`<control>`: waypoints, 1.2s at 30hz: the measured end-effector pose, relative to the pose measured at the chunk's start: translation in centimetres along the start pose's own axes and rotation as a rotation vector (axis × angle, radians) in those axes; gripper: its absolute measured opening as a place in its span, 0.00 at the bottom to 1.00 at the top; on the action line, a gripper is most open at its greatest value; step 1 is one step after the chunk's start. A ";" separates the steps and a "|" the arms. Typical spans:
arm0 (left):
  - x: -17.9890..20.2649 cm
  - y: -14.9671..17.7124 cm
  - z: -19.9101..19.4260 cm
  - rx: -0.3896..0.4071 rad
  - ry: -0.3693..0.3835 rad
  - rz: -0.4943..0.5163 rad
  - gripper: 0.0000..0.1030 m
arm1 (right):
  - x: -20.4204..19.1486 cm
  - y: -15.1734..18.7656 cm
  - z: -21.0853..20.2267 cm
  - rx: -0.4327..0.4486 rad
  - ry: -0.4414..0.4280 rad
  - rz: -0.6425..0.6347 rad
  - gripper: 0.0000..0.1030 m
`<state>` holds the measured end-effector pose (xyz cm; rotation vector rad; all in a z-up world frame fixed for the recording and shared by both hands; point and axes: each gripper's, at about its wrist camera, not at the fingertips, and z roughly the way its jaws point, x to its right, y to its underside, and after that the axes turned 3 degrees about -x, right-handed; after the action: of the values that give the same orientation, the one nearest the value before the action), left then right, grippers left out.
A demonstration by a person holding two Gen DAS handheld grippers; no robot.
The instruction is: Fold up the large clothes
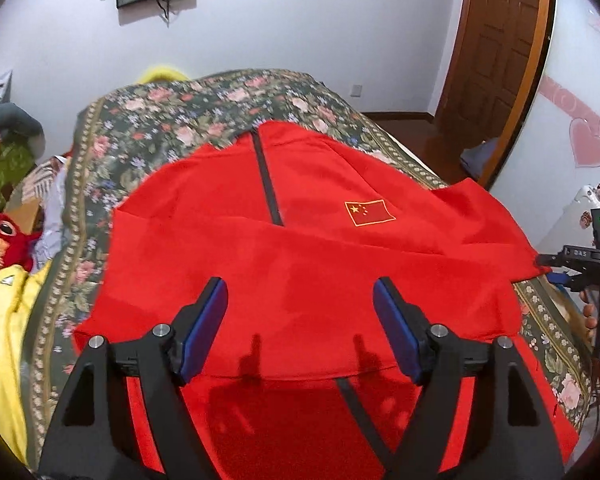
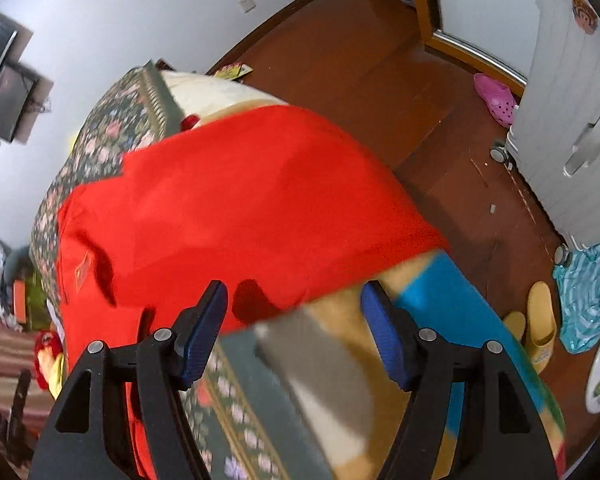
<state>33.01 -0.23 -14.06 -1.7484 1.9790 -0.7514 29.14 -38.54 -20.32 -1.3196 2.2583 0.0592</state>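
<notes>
Red garment [image 2: 236, 200] over the floral bedspread [image 2: 100, 136], right gripper [image 2: 294, 300] above, jaws apart and empty.

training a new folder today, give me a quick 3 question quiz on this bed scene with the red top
1. True or false: the left tongs are clamped on the red top.
2. What lies under the red top? A) a bare wooden table B) a floral bedspread C) a white towel
3. What emblem is stitched on the red top's chest?

Key
1. False. Both blue pads stand apart above the cloth, nothing between them; the right tongs are open too.
2. B
3. A small flag patch, red with yellow stars, beside the dark zip.
</notes>
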 end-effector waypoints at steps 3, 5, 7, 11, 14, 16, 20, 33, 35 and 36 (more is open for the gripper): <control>0.0 -0.5 1.3 -0.011 0.000 -0.006 0.72 | 0.1 -0.9 0.9 0.014 -0.003 0.030 0.67; -0.1 -0.7 2.0 -0.018 0.008 -0.016 0.72 | 0.2 -1.5 1.4 0.030 -0.002 0.049 0.67; -0.1 -0.9 2.5 -0.027 0.017 -0.030 0.72 | 0.3 -2.1 1.7 0.054 0.001 0.070 0.67; 0.0 -0.6 3.6 -0.059 0.033 -0.032 0.72 | -0.2 -3.2 1.2 0.127 0.079 0.051 0.45; 0.2 0.0 3.8 -0.074 0.025 -0.020 0.72 | -0.5 -3.7 0.7 0.152 0.100 0.047 0.23; 0.1 0.4 3.7 -0.080 0.026 -0.022 0.72 | -0.3 -3.7 -0.3 0.180 0.056 0.081 0.16; -0.1 1.0 3.1 -0.082 0.012 -0.028 0.72 | -1.9 -3.6 -3.2 0.232 -0.010 0.054 0.08; 0.2 0.9 -1.3 -0.018 0.053 -0.038 0.72 | -18.0 1.3 -12.3 0.358 -0.209 -0.461 0.07; 0.5 1.0 -1.8 -0.010 0.053 -0.027 0.72 | -20.0 2.8 -11.9 0.337 -0.202 -0.533 0.07; 0.6 1.0 -2.1 -0.008 0.054 -0.023 0.72 | -20.7 3.5 -11.7 0.325 -0.206 -0.557 0.07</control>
<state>30.84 -0.42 -13.05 -1.7756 2.0027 -0.8077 29.53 -23.57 -1.58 -1.6186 1.5850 -0.3370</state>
